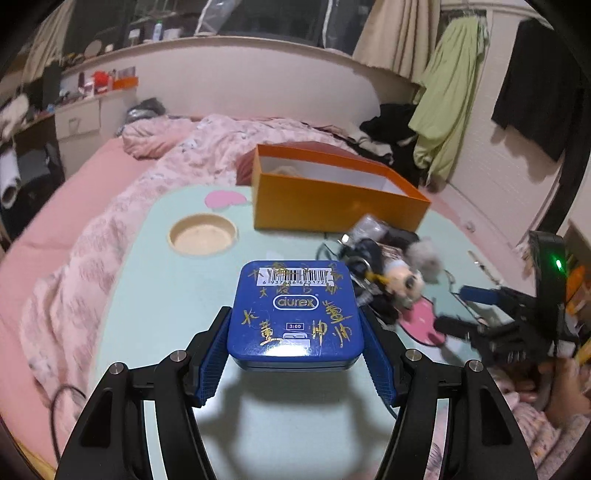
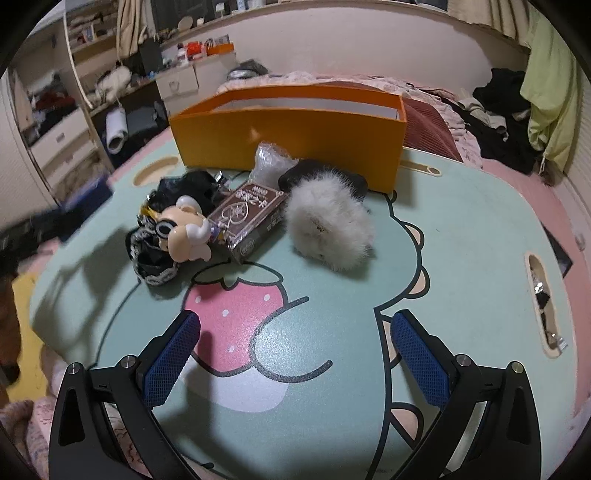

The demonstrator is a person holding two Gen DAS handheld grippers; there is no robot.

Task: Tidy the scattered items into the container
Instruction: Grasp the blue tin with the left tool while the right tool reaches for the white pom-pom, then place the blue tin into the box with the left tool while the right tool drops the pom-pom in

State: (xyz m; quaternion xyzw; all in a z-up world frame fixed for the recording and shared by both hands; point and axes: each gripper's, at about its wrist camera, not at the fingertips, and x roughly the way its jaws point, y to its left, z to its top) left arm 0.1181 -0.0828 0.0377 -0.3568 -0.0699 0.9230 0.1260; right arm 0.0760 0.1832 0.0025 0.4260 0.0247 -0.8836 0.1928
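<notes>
While the left hand-held gripper (image 1: 295,354) clamps the blue tin (image 1: 295,310), the orange box (image 1: 332,192) sits beyond.

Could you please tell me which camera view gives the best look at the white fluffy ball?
The right wrist view: the white fluffy ball lies sharp and unobstructed on the table. The left wrist view shows only a small, blurred grey tuft behind the pile.

A pink bed (image 1: 55,206) lies under a rumpled pink floral quilt (image 1: 147,184). A green garment (image 1: 450,92) and a black one (image 1: 539,85) hang on the wall. Dark clothes (image 2: 506,122) pile on the bed. White drawers (image 1: 77,122) stand beside cluttered shelves (image 2: 96,29).
</notes>
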